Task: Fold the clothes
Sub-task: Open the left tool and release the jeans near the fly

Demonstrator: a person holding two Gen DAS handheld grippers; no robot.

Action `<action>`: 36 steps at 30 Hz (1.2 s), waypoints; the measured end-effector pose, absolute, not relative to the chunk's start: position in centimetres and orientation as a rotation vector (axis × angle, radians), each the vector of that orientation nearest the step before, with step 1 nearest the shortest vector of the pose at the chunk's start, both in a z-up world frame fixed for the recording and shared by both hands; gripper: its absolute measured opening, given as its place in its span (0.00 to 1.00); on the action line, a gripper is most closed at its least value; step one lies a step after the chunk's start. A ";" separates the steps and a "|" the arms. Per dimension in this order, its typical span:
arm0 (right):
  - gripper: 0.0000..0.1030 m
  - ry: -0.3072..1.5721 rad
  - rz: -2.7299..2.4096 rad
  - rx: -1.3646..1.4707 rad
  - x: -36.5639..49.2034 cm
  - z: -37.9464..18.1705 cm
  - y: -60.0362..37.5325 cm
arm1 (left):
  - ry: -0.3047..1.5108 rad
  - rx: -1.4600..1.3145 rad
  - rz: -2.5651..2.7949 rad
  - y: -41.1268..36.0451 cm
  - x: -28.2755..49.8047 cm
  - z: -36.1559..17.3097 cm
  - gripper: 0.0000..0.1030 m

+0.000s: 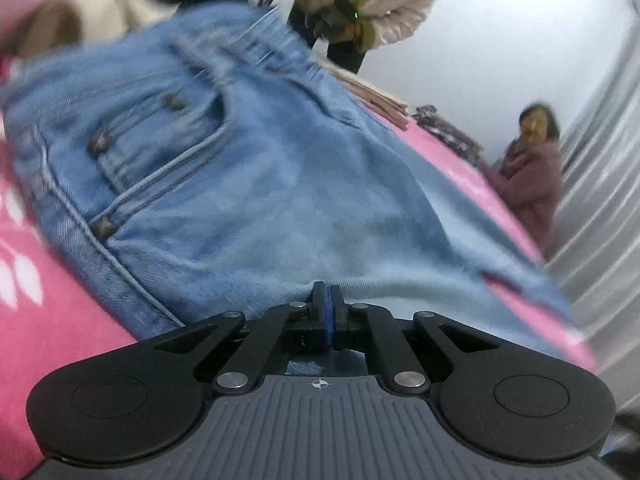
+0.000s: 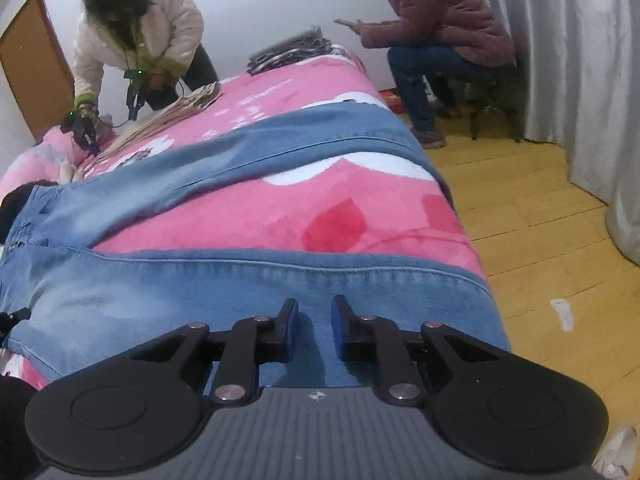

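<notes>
Jeans (image 2: 208, 280) lie spread, legs apart, on the pink blanket (image 2: 280, 216) of the bed, the left hand-held gripper (image 1: 327, 300) clenched on a denim fold, the right hand-held gripper (image 2: 316, 320) released over one leg.

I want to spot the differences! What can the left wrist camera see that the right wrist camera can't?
Only the left view: the jeans' front pocket with its rivets, close up, and the left hand-held gripper, shut on a fold of denim.

Only the right view: both jeans legs spread out, the wooden floor, a brown door, and the right hand-held gripper, jaws apart above the near leg.

Both: the jeans, the pink blanket, the grey curtain, and two people, one in a white jacket, one in a maroon jacket.
</notes>
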State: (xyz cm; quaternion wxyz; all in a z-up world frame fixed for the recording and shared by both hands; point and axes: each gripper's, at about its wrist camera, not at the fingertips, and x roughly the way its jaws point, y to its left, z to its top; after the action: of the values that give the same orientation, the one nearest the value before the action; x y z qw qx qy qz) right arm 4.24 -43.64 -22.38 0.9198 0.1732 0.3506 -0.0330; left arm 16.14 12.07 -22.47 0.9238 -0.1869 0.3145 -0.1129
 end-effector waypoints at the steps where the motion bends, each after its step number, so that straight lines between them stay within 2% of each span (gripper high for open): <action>1: 0.16 0.719 -0.082 0.359 4.2 -22.3 -43.4 | 0.639 -0.333 -0.213 11.3 15.9 -22.2 0.04; 5: 0.17 0.741 -0.125 0.264 4.2 -21.7 -41.1 | 0.686 -0.166 -0.171 9.0 16.3 -20.6 0.03; 8: 0.20 0.740 -0.230 0.157 4.8 -20.3 -39.7 | 0.726 -0.174 -0.222 8.9 16.6 -18.6 0.04; 10: 0.26 0.714 -0.273 0.166 5.5 -19.2 -39.3 | 0.660 -0.165 -0.220 8.8 16.8 -16.8 0.04; 14: 0.28 0.719 -0.184 0.232 7.6 -19.4 -38.6 | 0.525 -0.018 -0.160 7.5 19.5 -14.3 0.04; 16: 0.31 0.731 -0.144 0.189 8.0 -20.9 -37.9 | 0.522 0.048 -0.136 6.8 22.1 -15.0 0.04; 19: 0.33 0.692 -0.089 0.142 7.3 -22.7 -37.6 | 0.757 0.024 -0.090 7.1 26.5 -20.2 0.04; 22: 0.33 0.665 -0.053 0.187 6.2 -23.1 -38.6 | 0.670 0.003 -0.066 7.2 25.4 -21.3 0.04; 24: 0.33 0.657 -0.047 0.203 6.1 -23.3 -38.9 | 0.639 0.198 -0.071 5.3 24.2 -21.4 0.03; 27: 0.33 0.654 -0.053 0.179 5.9 -23.0 -38.6 | 0.666 0.310 -0.070 3.9 23.4 -20.3 0.01; 31: 0.33 0.662 -0.045 0.191 5.9 -22.9 -38.9 | 0.614 0.284 -0.105 3.4 21.0 -17.7 0.02; 36: 0.33 0.657 -0.043 0.208 5.9 -23.0 -39.1 | 0.569 0.114 -0.249 2.5 22.1 -14.7 0.03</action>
State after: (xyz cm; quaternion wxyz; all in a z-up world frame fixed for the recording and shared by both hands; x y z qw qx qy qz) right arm 5.86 -39.06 -22.97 0.9410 0.1021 0.3220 -0.0210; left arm 22.07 2.54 -14.67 0.9506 0.0559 0.2798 -0.1226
